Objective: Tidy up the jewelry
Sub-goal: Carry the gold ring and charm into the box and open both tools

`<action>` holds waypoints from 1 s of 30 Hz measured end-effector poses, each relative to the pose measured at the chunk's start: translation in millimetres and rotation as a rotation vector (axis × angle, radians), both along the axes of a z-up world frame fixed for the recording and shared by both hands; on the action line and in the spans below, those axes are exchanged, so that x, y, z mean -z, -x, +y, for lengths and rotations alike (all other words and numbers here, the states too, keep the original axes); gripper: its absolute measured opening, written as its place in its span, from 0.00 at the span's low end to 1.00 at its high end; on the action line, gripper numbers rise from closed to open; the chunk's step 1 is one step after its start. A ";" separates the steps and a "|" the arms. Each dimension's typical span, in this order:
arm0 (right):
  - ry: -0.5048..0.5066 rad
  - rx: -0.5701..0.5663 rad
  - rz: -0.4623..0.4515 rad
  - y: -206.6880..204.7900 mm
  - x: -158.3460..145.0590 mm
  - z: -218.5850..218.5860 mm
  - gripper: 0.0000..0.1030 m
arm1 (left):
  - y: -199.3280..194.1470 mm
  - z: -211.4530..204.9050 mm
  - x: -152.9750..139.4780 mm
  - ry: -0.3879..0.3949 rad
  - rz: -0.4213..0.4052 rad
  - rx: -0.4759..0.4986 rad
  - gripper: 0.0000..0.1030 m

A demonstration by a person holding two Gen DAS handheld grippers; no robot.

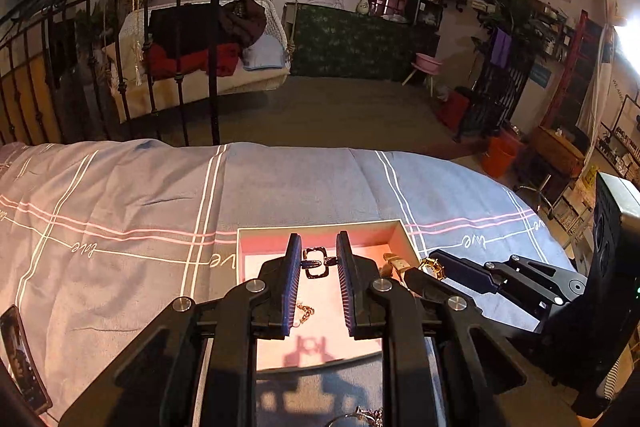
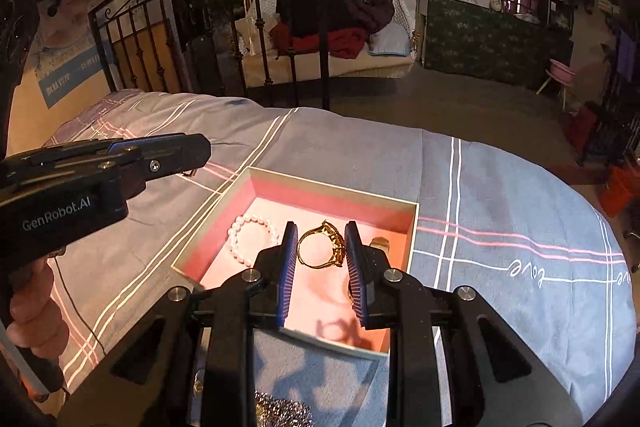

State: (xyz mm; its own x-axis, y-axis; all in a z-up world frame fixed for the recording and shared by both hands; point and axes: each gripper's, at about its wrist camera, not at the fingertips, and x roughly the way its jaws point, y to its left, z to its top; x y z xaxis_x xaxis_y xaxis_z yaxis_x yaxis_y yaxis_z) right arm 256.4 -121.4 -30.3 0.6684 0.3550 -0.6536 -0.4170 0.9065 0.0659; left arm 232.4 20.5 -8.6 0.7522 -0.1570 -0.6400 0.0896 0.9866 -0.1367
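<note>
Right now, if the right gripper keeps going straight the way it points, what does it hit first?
Probably the far wall of the box. The right gripper holds a gold ring over the pink floor, though depth is hard to judge.

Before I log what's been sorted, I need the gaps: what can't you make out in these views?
- Left wrist: watch in the box, mostly hidden behind the left gripper.
- Right wrist: sparkly piece, cut off by the bottom edge.
- Left wrist: chain, partly behind a finger.
</note>
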 end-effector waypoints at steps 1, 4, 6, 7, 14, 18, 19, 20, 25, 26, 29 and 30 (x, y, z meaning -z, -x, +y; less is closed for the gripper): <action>0.000 0.004 0.010 -6.8 1.8 0.2 0.24 | -5.5 -0.9 2.2 -0.002 0.010 -0.003 0.17; 0.010 0.016 0.035 -21.8 9.3 2.5 0.24 | -16.4 -1.9 11.8 -0.009 0.040 -0.021 0.17; 0.018 0.018 0.044 -26.4 13.2 3.2 0.24 | -20.0 -2.8 18.1 -0.004 0.061 -0.022 0.17; 0.024 0.017 0.048 -28.3 14.9 4.0 0.24 | -21.4 -3.2 21.5 -0.008 0.071 -0.021 0.17; 0.042 0.015 0.062 -31.8 25.6 5.6 0.24 | -27.2 -9.3 35.1 -0.017 0.109 -0.014 0.17; 0.048 0.017 0.070 -36.5 26.7 7.0 0.24 | -30.4 -13.6 37.4 -0.018 0.118 -0.008 0.17; 0.049 0.017 0.071 -36.4 26.5 7.4 0.24 | -31.6 -14.4 38.0 -0.019 0.120 -0.007 0.17; 0.050 0.016 0.075 -37.1 27.8 7.8 0.24 | -32.7 -14.9 39.0 -0.020 0.123 -0.003 0.17; 0.058 0.011 0.089 -37.5 35.2 8.3 0.24 | -35.6 -16.6 42.1 -0.019 0.134 0.005 0.17; 0.060 0.009 0.097 -36.5 37.0 8.2 0.27 | -35.2 -16.5 41.9 -0.018 0.137 0.001 0.21; 0.073 0.040 0.069 -29.0 34.7 4.3 0.70 | -27.8 -9.7 32.8 0.002 0.104 -0.034 0.78; 0.070 0.047 0.048 -22.8 32.9 1.6 0.75 | -21.8 -6.4 27.3 0.012 0.074 -0.048 0.80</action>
State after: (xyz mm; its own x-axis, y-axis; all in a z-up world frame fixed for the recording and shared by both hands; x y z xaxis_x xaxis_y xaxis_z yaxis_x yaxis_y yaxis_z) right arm 279.2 -119.8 -63.2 0.6502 0.2764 -0.7077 -0.3723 0.9279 0.0203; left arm 254.2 14.2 -35.8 0.7098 -0.1294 -0.6924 0.0311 0.9878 -0.1528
